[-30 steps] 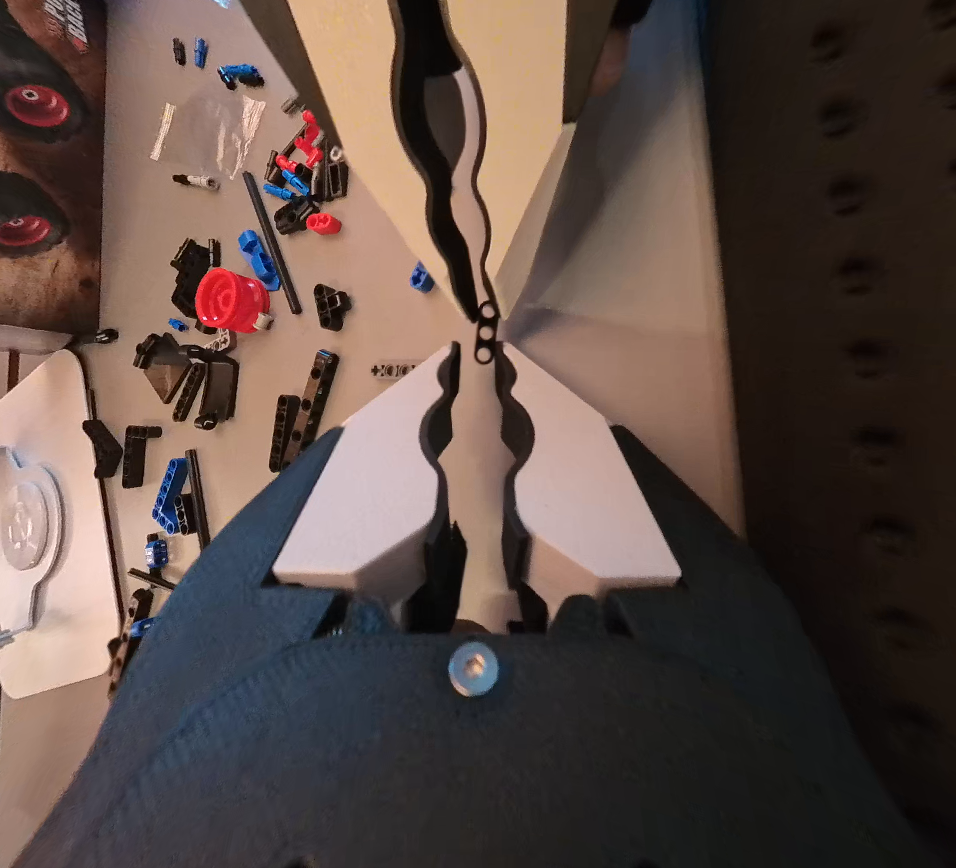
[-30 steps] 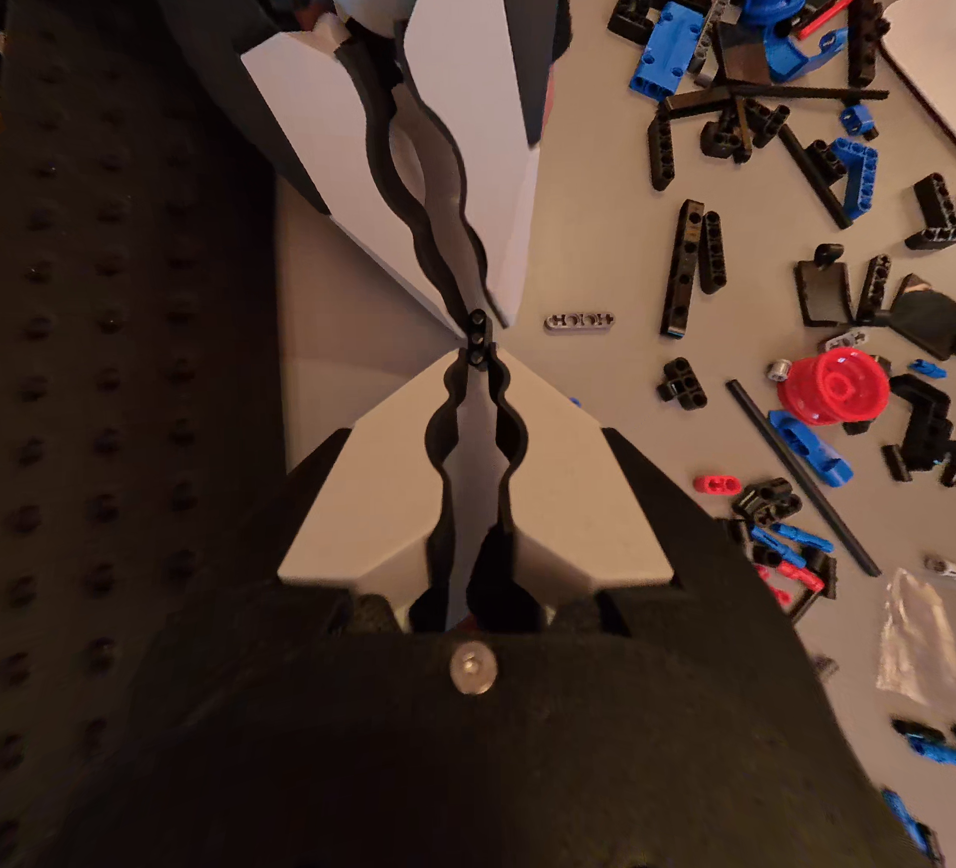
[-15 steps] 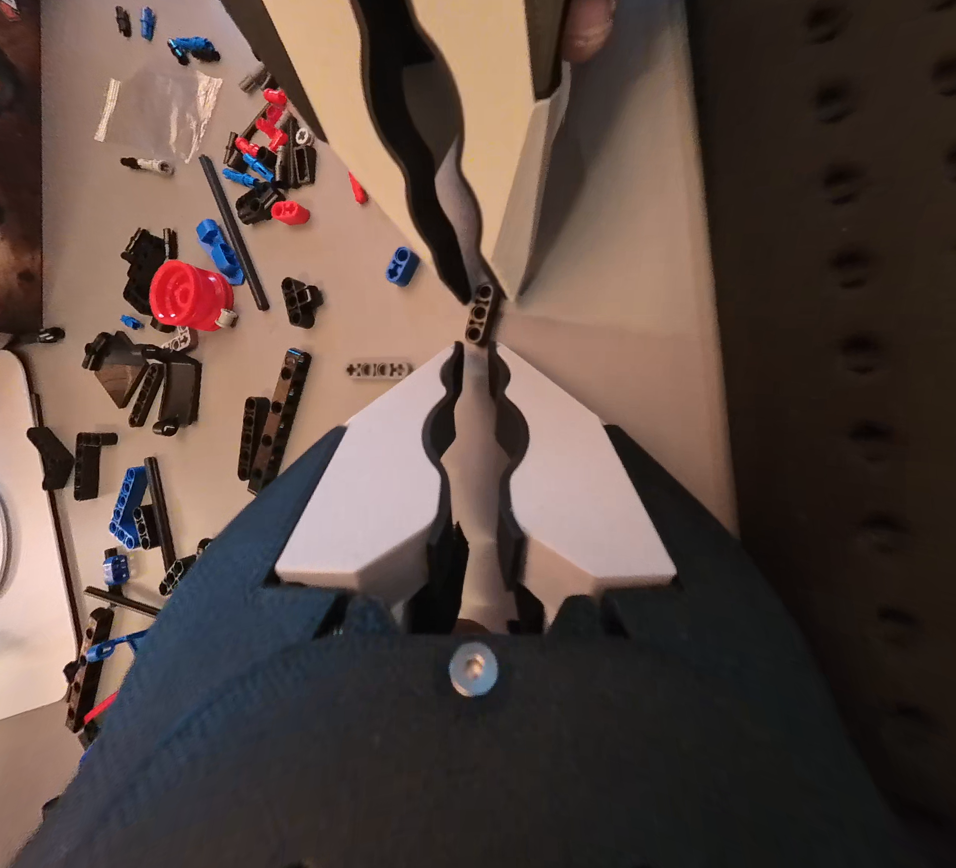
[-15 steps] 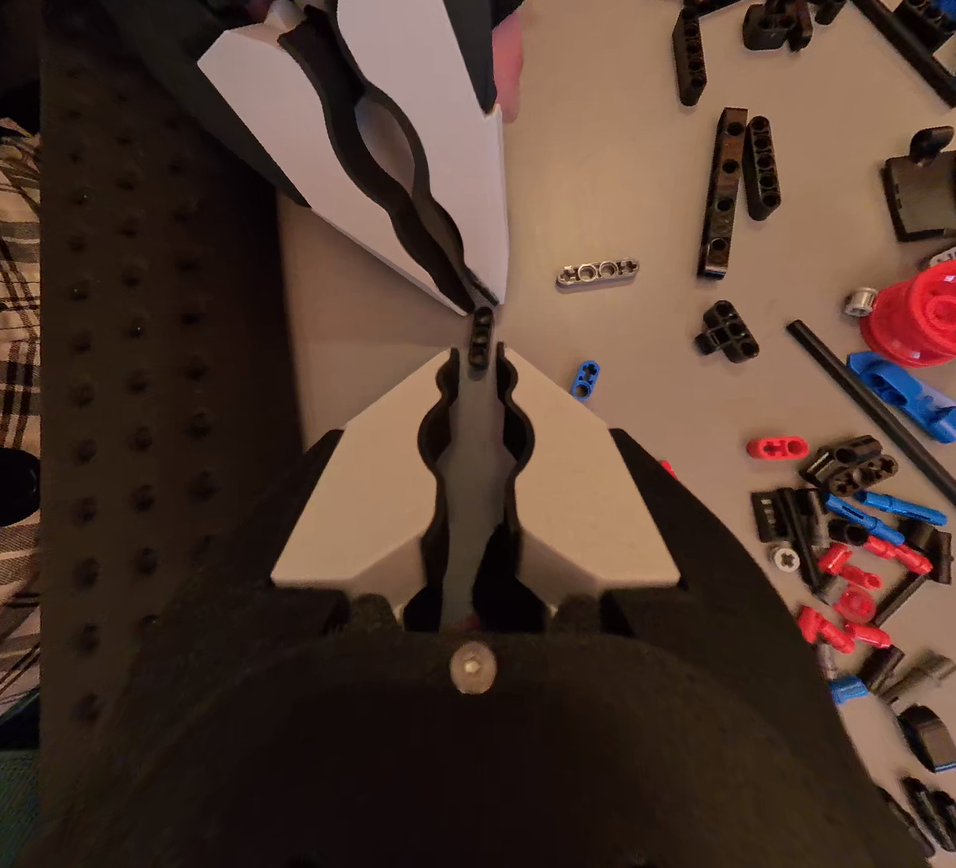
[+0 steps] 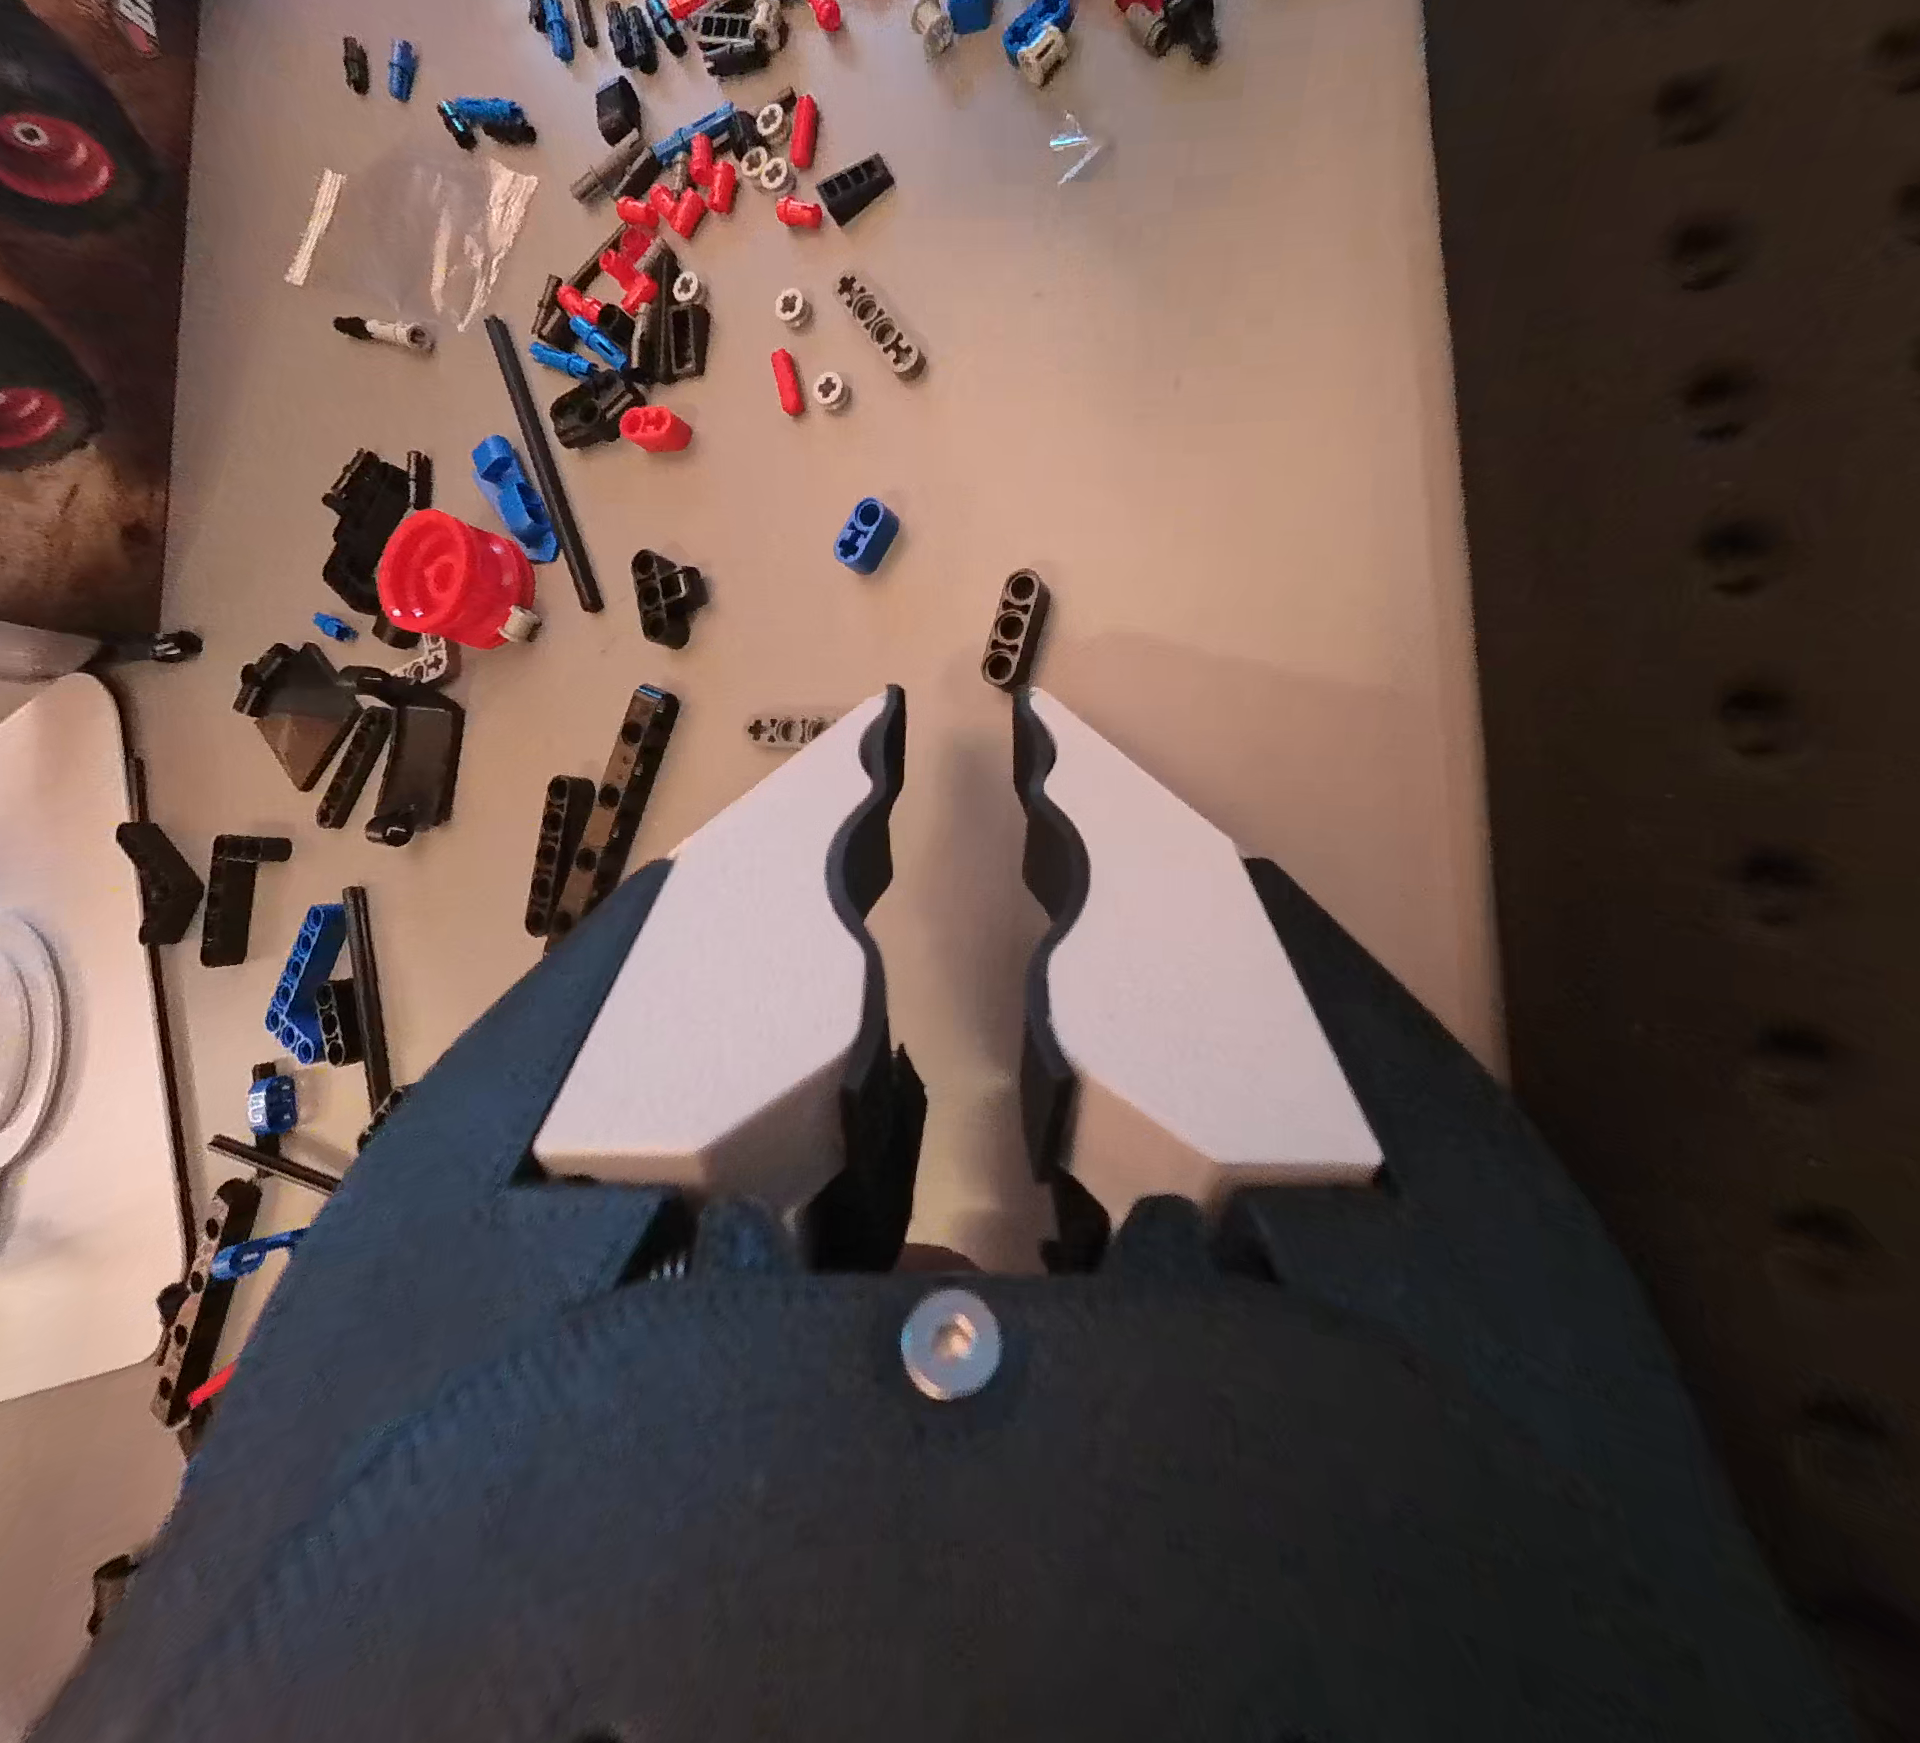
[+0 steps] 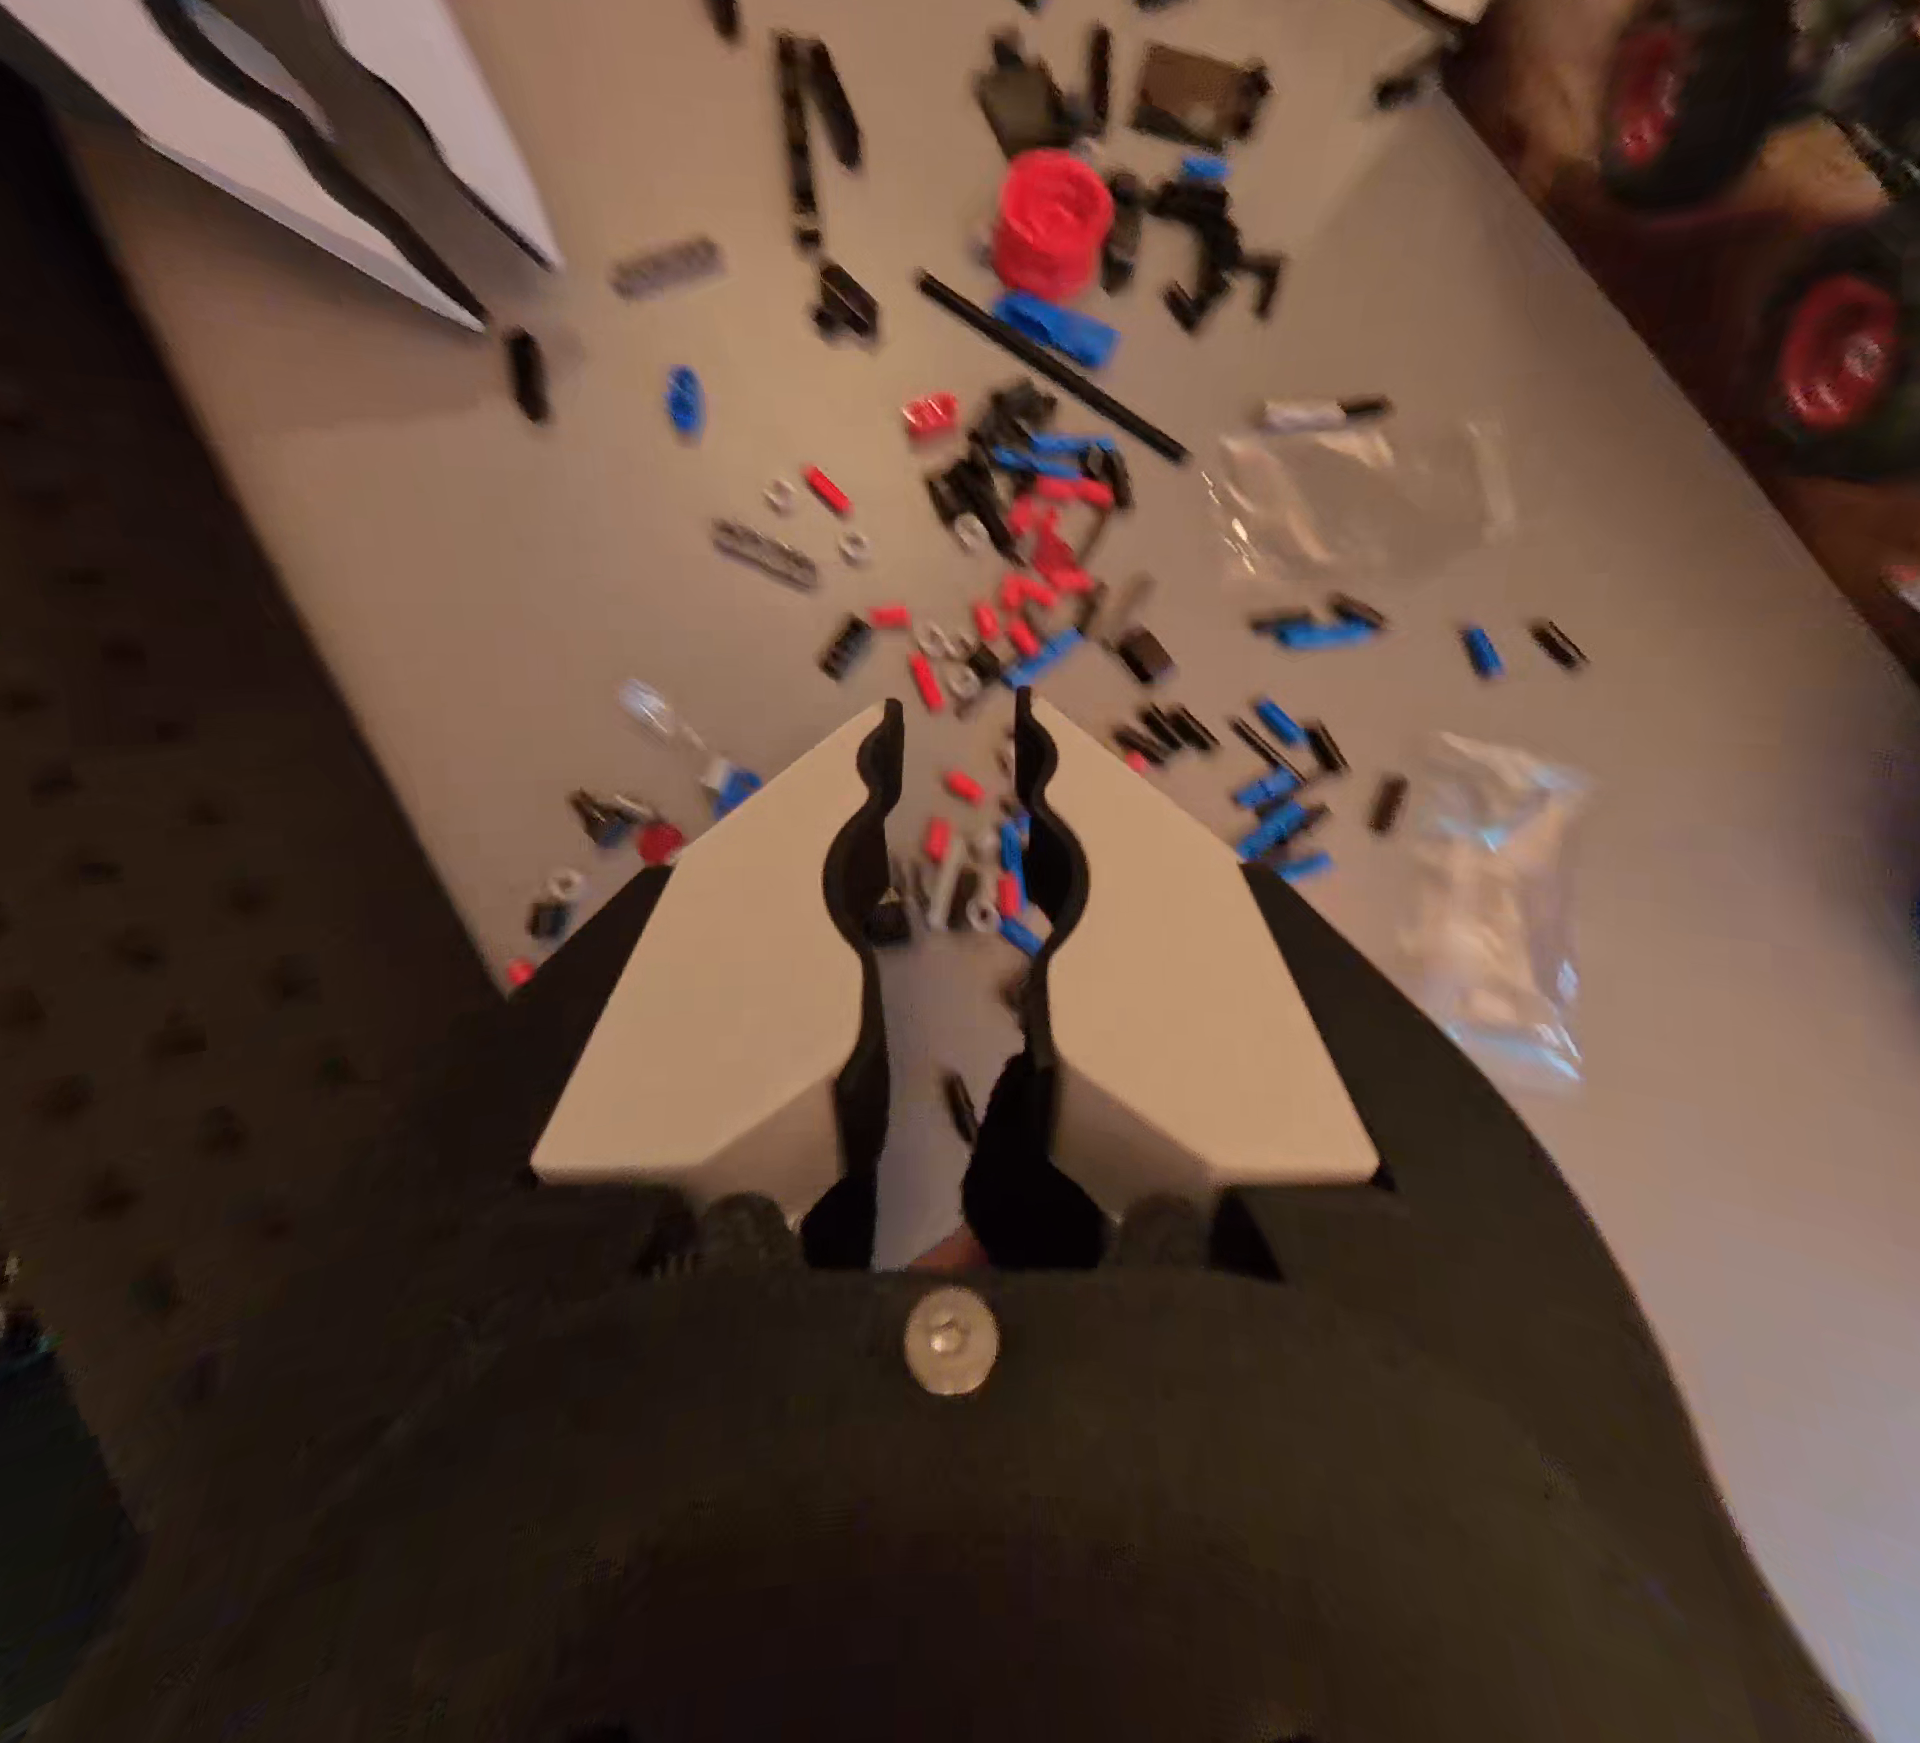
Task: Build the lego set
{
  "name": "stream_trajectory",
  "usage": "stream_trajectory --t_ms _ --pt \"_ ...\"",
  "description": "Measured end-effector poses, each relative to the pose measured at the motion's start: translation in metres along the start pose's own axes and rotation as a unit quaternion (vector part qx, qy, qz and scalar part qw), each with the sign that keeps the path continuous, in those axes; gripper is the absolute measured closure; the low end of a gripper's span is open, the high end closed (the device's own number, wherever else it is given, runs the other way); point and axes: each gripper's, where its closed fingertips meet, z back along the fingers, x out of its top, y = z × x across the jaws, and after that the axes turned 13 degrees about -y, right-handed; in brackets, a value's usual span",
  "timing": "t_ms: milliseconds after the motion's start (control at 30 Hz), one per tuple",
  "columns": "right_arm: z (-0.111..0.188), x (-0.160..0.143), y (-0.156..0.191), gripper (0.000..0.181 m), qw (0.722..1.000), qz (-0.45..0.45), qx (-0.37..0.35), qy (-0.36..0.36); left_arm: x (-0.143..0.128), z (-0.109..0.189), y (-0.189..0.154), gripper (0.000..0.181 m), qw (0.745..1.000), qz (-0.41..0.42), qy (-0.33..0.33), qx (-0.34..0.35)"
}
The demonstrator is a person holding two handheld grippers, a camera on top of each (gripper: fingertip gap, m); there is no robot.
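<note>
The left gripper point(image 5: 958, 691) has its jaws apart with nothing between them, only bare worktop point(image 5: 1195, 405) showing in the gap. A short black three-hole beam point(image 5: 1015, 626) lies flat on the worktop just beyond the right-hand fingertip, so close that I cannot tell whether the two touch. A small blue connector point(image 5: 865, 535) sits near it, and a thin grey link point(image 5: 792, 729) is half hidden behind the other finger.

The right gripper point(image 6: 954, 706) also has its jaws apart and holds nothing; it hangs over a scatter of tiny red, blue and grey pins that show through the gap. That whole view is smeared, so the small pieces there are hard to name. The left gripper's fingers are cut off at its top left corner.

Farther out, the loose lego parts spread across the worktop: a red wheel hub point(image 5: 449, 578), a long black axle point(image 5: 542, 462), black beams, blue beams, and an empty clear bag point(image 5: 436, 233). The set's box point(image 5: 73, 239) is cropped at the edge.
</note>
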Motion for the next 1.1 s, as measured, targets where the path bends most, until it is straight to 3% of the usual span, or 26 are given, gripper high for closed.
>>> stream_trajectory --t_ms 167,567,833,967,1100 --pt "0.002 -0.021 -0.011 0.166 1.0 -0.007 -0.011 0.022 -0.002 -0.002 0.002 0.163 1.0 -0.001 0.002 0.007" --pt "-0.06 -0.025 -0.018 0.17 0.997 -0.047 0.017 0.064 -0.003 -0.004 0.005 0.163 1.0 0.0 -0.003 0.013" --pt "-0.062 -0.028 -0.019 0.18 0.996 -0.044 0.02 0.069 -0.003 0.0 0.007 0.162 1.0 0.0 -0.008 0.017" --pt "-0.055 -0.012 -0.011 0.179 0.998 -0.044 0.031 0.032 0.007 0.004 0.018 0.159 0.998 -0.009 -0.029 0.053" --pt "-0.05 0.03 0.023 0.179 0.994 -0.039 0.09 -0.036 0.029 0.012 0.037 0.154 0.988 -0.06 -0.064 0.126"
